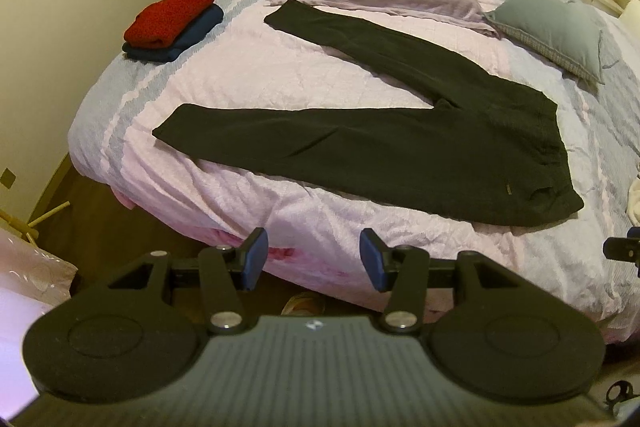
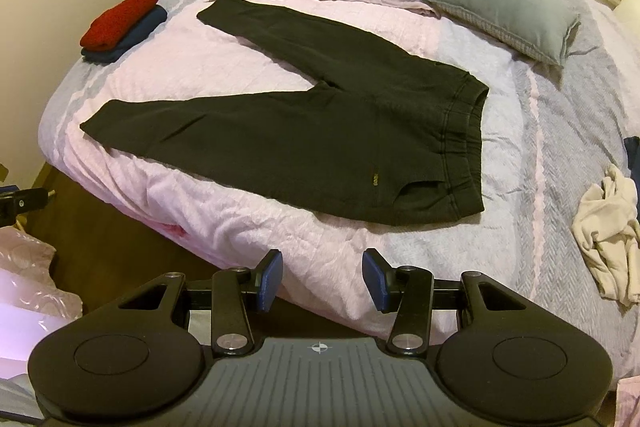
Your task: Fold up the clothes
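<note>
Black sweatpants [image 2: 304, 131] are spread flat on the bed's pale pink quilted cover [image 2: 224, 67], legs splayed toward nine and eleven o'clock, elastic waistband at three o'clock. A small gold tag [image 2: 375, 179] is sewn near the pocket; its writing cannot be read. The left gripper [image 1: 310, 261] and right gripper [image 2: 322, 281] are held off the bed's near edge, blue-padded fingers [image 2: 270, 281] parted wide, nothing gripped. A folded red knit [image 1: 170, 15] is stacked on a folded navy garment [image 1: 192, 35] at ten o'clock. A crumpled cream cloth [image 2: 608, 243] lies at three o'clock.
</note>
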A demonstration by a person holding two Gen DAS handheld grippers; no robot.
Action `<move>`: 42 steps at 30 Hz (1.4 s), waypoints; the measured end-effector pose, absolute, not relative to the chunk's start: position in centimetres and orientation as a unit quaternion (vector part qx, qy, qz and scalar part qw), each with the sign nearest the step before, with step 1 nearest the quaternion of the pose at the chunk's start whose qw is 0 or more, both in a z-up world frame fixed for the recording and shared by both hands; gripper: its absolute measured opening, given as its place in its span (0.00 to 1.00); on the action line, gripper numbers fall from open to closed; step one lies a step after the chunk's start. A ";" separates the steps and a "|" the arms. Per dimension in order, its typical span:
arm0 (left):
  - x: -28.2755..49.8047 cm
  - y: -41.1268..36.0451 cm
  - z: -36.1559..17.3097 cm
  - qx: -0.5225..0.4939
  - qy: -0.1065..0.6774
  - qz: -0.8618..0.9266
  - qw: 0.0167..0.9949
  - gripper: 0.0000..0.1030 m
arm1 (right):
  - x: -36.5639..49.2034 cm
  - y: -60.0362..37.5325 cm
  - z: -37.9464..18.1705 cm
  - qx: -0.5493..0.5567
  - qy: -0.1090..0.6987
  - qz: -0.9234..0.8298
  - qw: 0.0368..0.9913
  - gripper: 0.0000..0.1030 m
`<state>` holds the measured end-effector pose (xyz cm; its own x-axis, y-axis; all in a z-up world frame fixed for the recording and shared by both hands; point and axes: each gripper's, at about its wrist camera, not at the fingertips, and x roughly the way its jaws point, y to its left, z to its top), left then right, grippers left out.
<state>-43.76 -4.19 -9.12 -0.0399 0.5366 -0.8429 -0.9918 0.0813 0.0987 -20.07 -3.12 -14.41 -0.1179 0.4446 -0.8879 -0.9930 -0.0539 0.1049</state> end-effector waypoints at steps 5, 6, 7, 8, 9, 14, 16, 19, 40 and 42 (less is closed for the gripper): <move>-43.6 -2.9 -9.3 -0.300 0.388 0.607 0.626 0.46 | -18.4 -2.6 -15.0 -0.342 0.414 0.622 0.570 0.46; -43.5 -2.4 -9.3 -0.299 0.390 0.605 0.627 0.46 | -18.0 -2.5 -15.2 -0.338 0.421 0.618 0.572 0.46; -43.4 -1.9 -9.3 -0.299 0.391 0.603 0.628 0.46 | -17.5 -2.4 -15.4 -0.333 0.428 0.612 0.575 0.46; -43.3 -1.4 -9.3 -0.298 0.391 0.601 0.630 0.46 | -17.0 -2.3 -15.6 -0.328 0.436 0.607 0.578 0.46; -43.3 -0.8 -9.4 -0.297 0.392 0.598 0.632 0.46 | -16.4 -2.2 -15.8 -0.323 0.443 0.602 0.580 0.46; -43.2 3.1 -10.1 -0.287 0.400 0.586 0.644 0.46 | -14.2 -1.1 -17.1 -0.303 0.476 0.564 0.603 0.46; -43.6 5.3 -10.6 -0.289 0.403 0.577 0.649 0.46 | -13.6 -0.4 -17.4 -0.296 0.486 0.546 0.615 0.47; -44.7 9.3 -11.5 -0.290 0.408 0.564 0.657 0.46 | -13.4 1.4 -17.7 -0.285 0.504 0.515 0.633 0.46; -47.3 37.3 -18.9 -0.259 0.487 0.411 0.726 0.44 | -16.7 14.6 -21.1 -0.220 0.576 0.332 0.713 0.46; -46.9 38.4 -19.8 -0.265 0.491 0.400 0.727 0.44 | -16.5 14.8 -21.8 -0.219 0.586 0.317 0.713 0.46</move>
<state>-46.90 38.38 -19.83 0.1987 0.3216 -0.9258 -0.8417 0.5400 0.0069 -16.46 14.78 -21.82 0.1123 0.1953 -0.9743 -0.7095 0.7023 0.0590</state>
